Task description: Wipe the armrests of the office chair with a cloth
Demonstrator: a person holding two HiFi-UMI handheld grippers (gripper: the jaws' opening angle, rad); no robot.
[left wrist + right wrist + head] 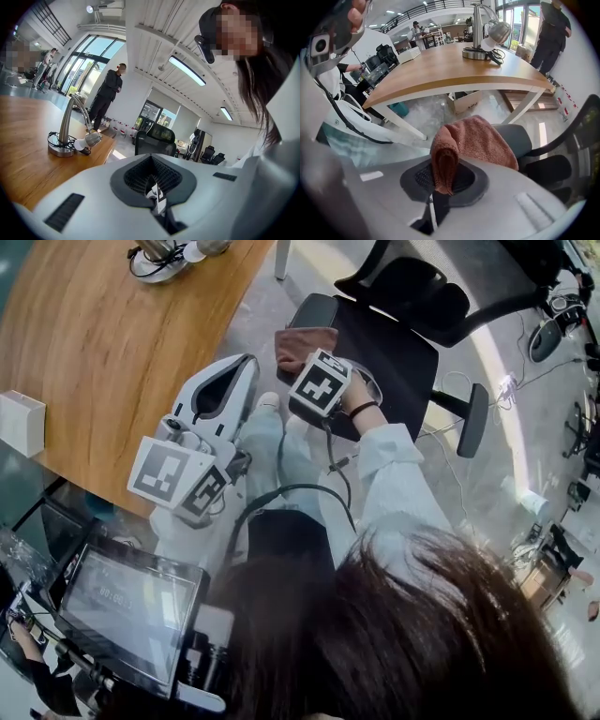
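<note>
Over the armrest (521, 137), right hand-held gripper (444, 176) clamps cloth (480, 138).

A rust-brown terry cloth (478, 138) is held folded, with one bunched edge pinched between the closed jaws of the right gripper (442, 180). The rest is laid over the near grey padded armrest (315, 309) of the black office chair (398, 357). The far armrest (473, 418) is left uncovered.
</note>
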